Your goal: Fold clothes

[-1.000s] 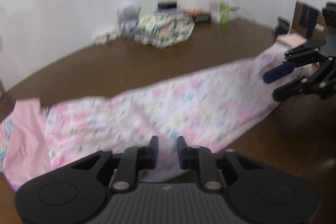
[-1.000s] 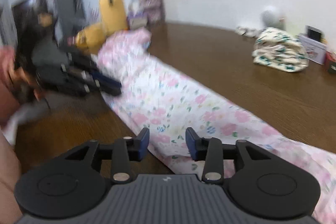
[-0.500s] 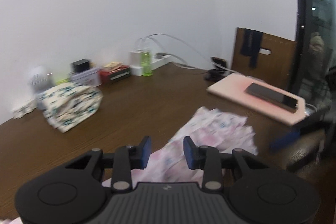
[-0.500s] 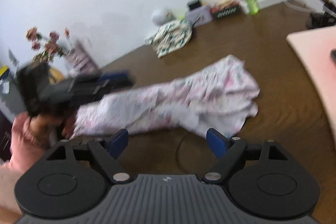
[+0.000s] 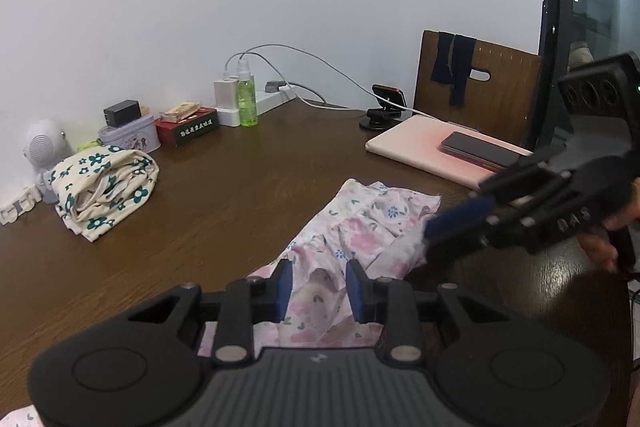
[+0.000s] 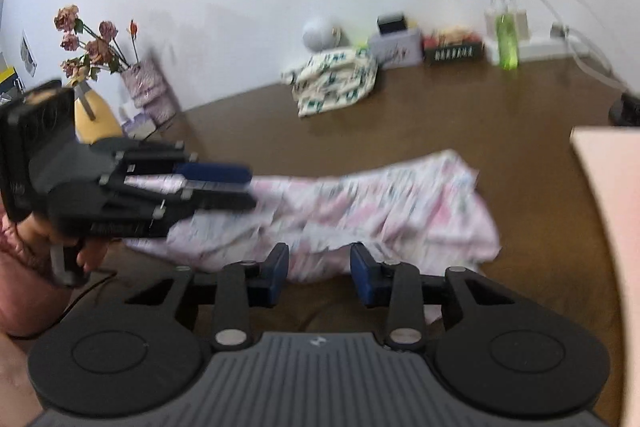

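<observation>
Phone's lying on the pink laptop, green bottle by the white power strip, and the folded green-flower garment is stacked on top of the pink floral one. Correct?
Not quite. The folded green-flower garment lies by itself on the table, apart from the pink floral garment, as the left wrist view shows. The phone on the pink laptop and the green bottle by the power strip are right.

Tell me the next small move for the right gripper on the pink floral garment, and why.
Probably close the right gripper on the pink floral garment. Its jaws stand open with the near hem just between the tips, while the left gripper, also open, sits over the cloth further along, so nothing is gripped yet.
</observation>
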A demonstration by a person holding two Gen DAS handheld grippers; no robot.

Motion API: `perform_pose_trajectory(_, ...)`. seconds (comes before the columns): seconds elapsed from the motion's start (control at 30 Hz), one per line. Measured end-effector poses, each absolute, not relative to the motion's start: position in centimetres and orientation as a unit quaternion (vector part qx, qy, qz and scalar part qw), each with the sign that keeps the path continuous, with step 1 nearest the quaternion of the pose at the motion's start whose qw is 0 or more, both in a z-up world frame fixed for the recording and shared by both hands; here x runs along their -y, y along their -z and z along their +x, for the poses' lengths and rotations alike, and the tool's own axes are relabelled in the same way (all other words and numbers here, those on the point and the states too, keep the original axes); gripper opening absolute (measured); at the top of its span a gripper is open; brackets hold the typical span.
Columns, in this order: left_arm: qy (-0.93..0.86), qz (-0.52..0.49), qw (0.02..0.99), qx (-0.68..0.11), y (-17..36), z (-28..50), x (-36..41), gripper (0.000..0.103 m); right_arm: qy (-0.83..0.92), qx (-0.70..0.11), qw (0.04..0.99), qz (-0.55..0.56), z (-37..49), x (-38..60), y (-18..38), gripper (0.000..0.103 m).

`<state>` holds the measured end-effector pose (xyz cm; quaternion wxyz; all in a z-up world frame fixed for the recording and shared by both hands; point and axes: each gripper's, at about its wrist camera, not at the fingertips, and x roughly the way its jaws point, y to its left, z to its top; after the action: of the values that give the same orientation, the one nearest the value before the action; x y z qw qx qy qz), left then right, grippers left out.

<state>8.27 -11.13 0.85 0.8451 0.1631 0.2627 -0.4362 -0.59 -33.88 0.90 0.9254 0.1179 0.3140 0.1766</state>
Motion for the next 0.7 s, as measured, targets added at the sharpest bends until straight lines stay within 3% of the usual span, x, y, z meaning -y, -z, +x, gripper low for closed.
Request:
perform_pose_trajectory(0.27,0.472,0.197,0.822,-0.248,-0.3,7.6,13.5,0.028,-0.156,-0.335,0.924,0.101,2.5,34.0,1.0,0.032)
perform_pose_trajectory(0.5,0.477,0.293,0.799,-0.221,1.6,7.7,17.5,0.028,-0.164,-0.323,0.903,0.23,2.4,37.4,1.4,0.035)
perform_pose_trajectory(0.63,0.467,0.302,0.793,-0.249,2.9,9.2,19.3,0.028,-0.143,-0.29,0.913,0.248,-0.1,38.6,0.2,0.052)
perform_pose_trajectory(0.7,0.462,0.291,0.796,-0.26,3.3,9.9,19.4,0.026,-0.114,-0.286,0.919,0.245,-1.5,39.1,0.1,0.067)
